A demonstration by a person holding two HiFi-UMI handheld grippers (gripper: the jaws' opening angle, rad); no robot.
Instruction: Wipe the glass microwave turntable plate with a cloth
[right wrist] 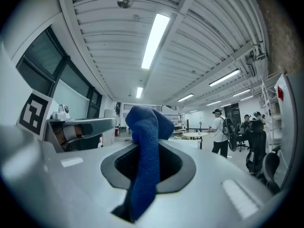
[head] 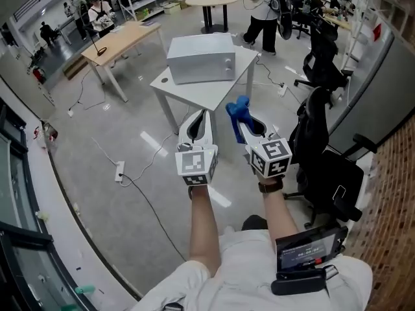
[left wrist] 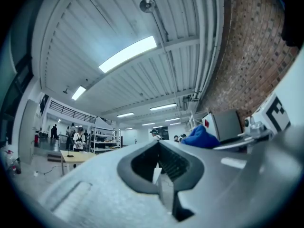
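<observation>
A grey microwave (head: 201, 58) stands shut on a white table (head: 170, 83) ahead of me. No glass turntable plate shows in any view. My right gripper (head: 238, 119) is held in the air in front of the table, shut on a blue cloth (head: 238, 108). In the right gripper view the cloth (right wrist: 145, 151) hangs out between the jaws of that gripper (right wrist: 148, 141). My left gripper (head: 201, 115) hovers beside it, jaws together with nothing in them. In the left gripper view its tips (left wrist: 159, 144) point at the ceiling, and the cloth (left wrist: 202, 137) shows to the right.
A black office chair (head: 324, 167) stands close on my right by a brick wall (head: 395, 193). Cables and a power strip (head: 119, 172) lie on the floor to the left. Behind the white table are a wooden table (head: 123, 41), a round table (head: 211, 0) and a person with a backpack (head: 266, 8).
</observation>
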